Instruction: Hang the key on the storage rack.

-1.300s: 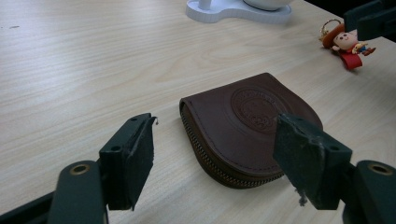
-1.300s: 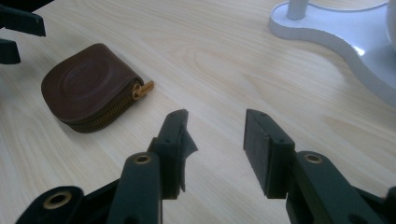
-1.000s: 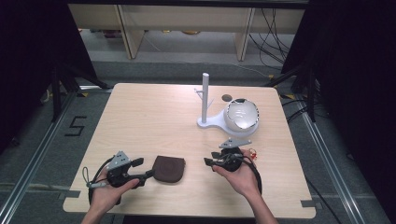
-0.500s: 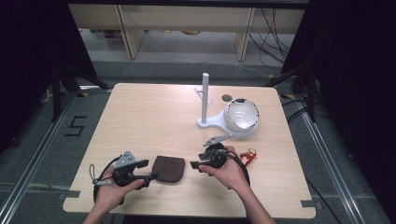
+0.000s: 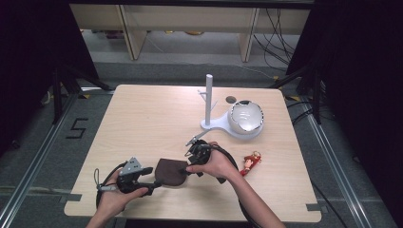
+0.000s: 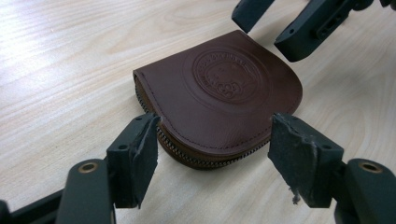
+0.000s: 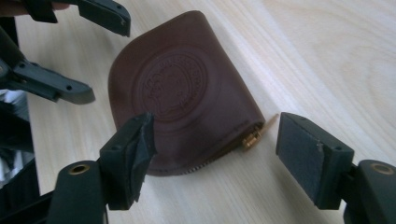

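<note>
Here, both hand-held grippers, left [image 5: 159, 182] and right [image 5: 186, 169], spread wide around the brown coin pouch [image 5: 172, 171], nothing pinched

Pale wooden worktop [image 5: 142, 123] and its load

A brown zipped pouch [image 5: 172, 171] lay flat near the front edge, left of centre. A white stand [image 5: 209, 107] with an upright post stood at far right beside a white domed object [image 5: 246, 118]; a small red figure keyring [image 5: 249, 162] lay at near right.
</note>
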The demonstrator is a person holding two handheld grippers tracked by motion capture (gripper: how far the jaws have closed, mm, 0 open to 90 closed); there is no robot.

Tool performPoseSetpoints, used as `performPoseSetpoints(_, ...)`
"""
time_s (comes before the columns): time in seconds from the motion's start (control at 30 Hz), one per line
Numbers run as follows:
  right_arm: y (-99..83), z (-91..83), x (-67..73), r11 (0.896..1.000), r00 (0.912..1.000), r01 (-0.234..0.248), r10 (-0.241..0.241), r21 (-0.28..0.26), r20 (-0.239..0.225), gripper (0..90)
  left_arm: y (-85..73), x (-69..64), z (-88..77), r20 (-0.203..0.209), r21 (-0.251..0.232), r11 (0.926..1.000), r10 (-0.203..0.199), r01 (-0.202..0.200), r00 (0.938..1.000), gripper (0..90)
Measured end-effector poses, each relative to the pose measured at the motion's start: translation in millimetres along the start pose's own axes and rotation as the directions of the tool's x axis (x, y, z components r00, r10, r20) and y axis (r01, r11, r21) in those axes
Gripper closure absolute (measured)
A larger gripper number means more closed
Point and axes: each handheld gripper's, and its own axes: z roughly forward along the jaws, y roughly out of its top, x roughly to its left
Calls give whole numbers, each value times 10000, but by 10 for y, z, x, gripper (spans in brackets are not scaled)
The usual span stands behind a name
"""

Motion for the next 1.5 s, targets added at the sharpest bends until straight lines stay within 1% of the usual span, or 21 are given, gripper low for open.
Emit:
performPoseSetpoints(0.1, 36, 42, -9, 9995, 10000, -71, 71, 302, 4, 279, -12, -3, 11, -12, 52, 10000, 51, -51, 10000, 319)
performPoseSetpoints(0.13, 53, 70, -26, 9990, 9993, -150, 165, 428, -341, 279, -17, -5, 18, -9, 96, 9999, 49, -49, 10000, 320)
performPoseSetpoints(0.23, 72, 87, -45, 9991, 9996, -83, 94, 413, -265, 279, -22, -7, 28, 6, 79, 10000, 55, -55, 10000, 319)
performPoseSetpoints(0.37, 112, 143, -71, 9979, 9993, -60, 84, 640, -376, 255, -26, -7, 35, 43, 384, 9992, 121, -122, 9999, 319)
performPoseSetpoints(0.53, 125, 184, -95, 9967, 9993, -152, 178, 791, -325, 231, -42, -6, 59, 2, 389, 9992, 135, -135, 9999, 320)
performPoseSetpoints(0.57, 128, 191, -115, 9954, 9982, -278, 326, 912, -513, 219, -43, -5, 59, 33, 552, 9984, 91, -92, 10000, 322)
performPoseSetpoints(0.63, 130, 199, -127, 9957, 9978, -251, 304, 890, -593, 216, -51, -11, 73, 6, 457, 9990, 27, -28, 10000, 322)
performPoseSetpoints(0.67, 138, 210, -145, 9955, 9964, -334, 401, 884, -751, 215, -49, -5, 66, -7, 627, 9980, 123, -122, 9999, 323)
performPoseSetpoints(0.7, 138, 210, -145, 9955, 9964, -334, 401, 884, -751, 215, -56, -2, 80, 12, 512, 9986, 128, -128, 9999, 323)
performPoseSetpoints(0.77, 152, 218, -154, 9955, 9966, -261, 330, 909, -750, 212, -58, -2, 84, 15, 575, 9983, 69, -70, 10000, 328)
performPoseSetpoints(0.8, 168, 223, -159, 9951, 9971, -53, 129, 991, -755, 209, -54, 22, 70, 73, 861, 9958, 300, -306, 9995, 329)
performPoseSetpoints(0.9, 190, 240, -149, 9943, 9973, 112, -34, 1062, -738, 201, -63, 8, 85, 11, 630, 9980, 57, -57, 10000, 328)
performPoseSetpoints(1.0, 201, 245, -159, 9930, 9963, 403, -316, 1107, -796, 215, -68, 9, 91, 33, 593, 9982, 48, -50, 10000, 330)
performPoseSetpoints(1.23, 222, 241, -107, 9876, 9968, 521, -423, 1478, -685, 280, -67, 11, 89, 137, 714, 9974, 93, -103, 9999, 327)
performPoseSetpoints(1.3, 222, 237, -86, 9856, 9965, 606, -506, 1580, -667, 298, -78, -7, 98, 119, 572, 9984, 7, -14, 9999, 325)
performPoseSetpoints(1.33, 231, 209, -57, 9846, 9959, 792, -714, 1557, -551, 346, -77, -3, 82, 162, 679, 9976, 144, -154, 9998, 326)
performPoseSetpoints(1.37, 235, 186, -57, 9839, 9946, 963, -891, 1507, -539, 375, -77, -6, 76, 129, 616, 9980, 121, -129, 9998, 326)
performPoseSetpoints(1.4, 238, 150, -40, 9854, 9953, 925, -876, 1429, -402, 428, -77, -6, 76, 129, 616, 9980, 121, -129, 9998, 329)
performPoseSetpoints(1.43, 242, 94, -33, 9846, 9931, 1169, -1158, 1297, -160, 631, -71, -12, 51, 157, 403, 9992, 35, -41, 9999, 319)
performPoseSetpoints(1.47, 237, 46, -53, 9892, 9947, 980, -1007, 1092, 194, 653, -64, -6, 34, 142, 467, 9988, 104, -110, 9998, 337)
performPoseSetpoints(1.5, 237, 46, -53, 9892, 9947, 980, -1007, 1092, 194, 653, -64, -6, 34, 142, 467, 9988, 104, -110, 9998, 336)
